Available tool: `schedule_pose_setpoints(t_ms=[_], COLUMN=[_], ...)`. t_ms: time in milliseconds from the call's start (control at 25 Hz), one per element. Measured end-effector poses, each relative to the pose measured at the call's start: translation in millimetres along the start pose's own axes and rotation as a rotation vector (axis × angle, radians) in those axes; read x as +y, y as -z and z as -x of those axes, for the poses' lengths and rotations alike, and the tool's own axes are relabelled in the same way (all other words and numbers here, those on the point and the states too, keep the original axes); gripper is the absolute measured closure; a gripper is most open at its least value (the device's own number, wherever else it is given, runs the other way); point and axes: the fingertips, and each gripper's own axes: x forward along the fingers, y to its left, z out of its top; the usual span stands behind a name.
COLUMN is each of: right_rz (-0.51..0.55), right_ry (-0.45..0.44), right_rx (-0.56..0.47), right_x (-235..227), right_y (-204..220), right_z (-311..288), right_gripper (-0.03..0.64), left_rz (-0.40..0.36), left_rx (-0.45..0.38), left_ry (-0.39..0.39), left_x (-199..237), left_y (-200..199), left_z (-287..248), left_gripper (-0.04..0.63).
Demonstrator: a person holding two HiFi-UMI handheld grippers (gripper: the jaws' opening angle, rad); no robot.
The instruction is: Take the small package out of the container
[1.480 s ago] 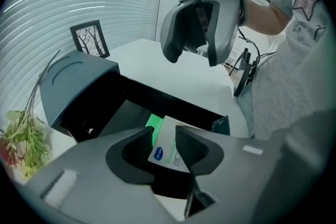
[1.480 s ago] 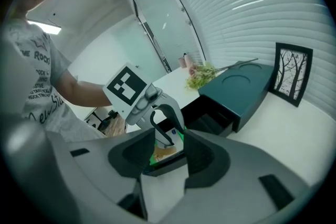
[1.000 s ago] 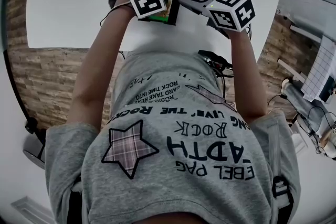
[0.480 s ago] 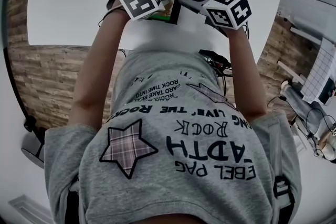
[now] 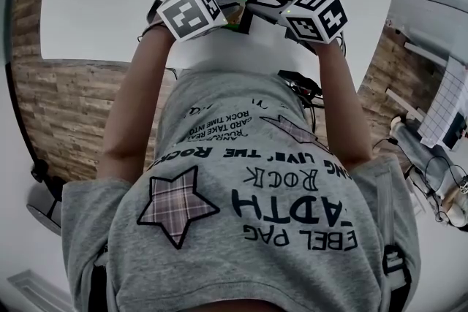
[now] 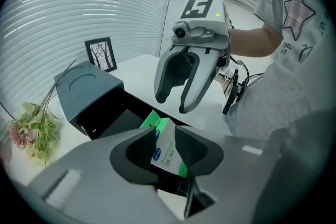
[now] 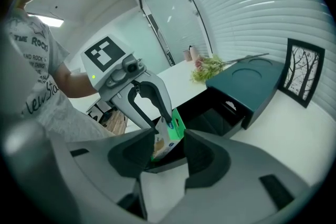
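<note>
Right now my left hand-held gripper [image 6: 167, 142] is clamped on the small green-and-white cardboard package [image 6: 169, 159], one jaw pressed on each flat side. The package stands tilted at the near end of the black pull-out tray [image 6: 113, 119]. Its lower edge is down inside the tray and its green top rises above the rim. The tray is pulled out of the dark teal box-shaped container [image 6: 86, 84], which sits on the white worktop [image 5: 102, 4].

My right hand-held gripper [image 6: 172, 103] hangs just beside the tray's near end, facing the left one. Its jaws are apart and nothing is between them; in the right gripper view the package shows in the gap, but it lies farther off and touches neither jaw.

In the head view both marker cubes sit close together at the worktop's near edge, one on either side of the container's open end. A black-framed picture of bare trees [image 6: 101, 54] stands on the worktop behind the container. A loose bunch of pale pink flowers with long stems [image 6: 32, 132] lies at its far side.
</note>
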Motion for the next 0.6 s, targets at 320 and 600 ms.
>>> schedule_pose_setpoints(t_ms=[320, 600], right_rz=[0.017, 0.111], right_ry=[-0.031, -0.058], right_rx=[-0.031, 0.008], right_x=[11.0, 22.4], right_y=[-4.3, 2.9], right_z=[0.2, -1.1], right_gripper=[0.466, 0.466], left_rz=[0.003, 0.007], left_rx=[-0.039, -0.106], left_ry=[-0.027, -0.059], left_x=[-15.4, -25.3], left_y=[0.8, 0.2], left_z=[13.5, 22.9], left_gripper=[0.476, 0.476])
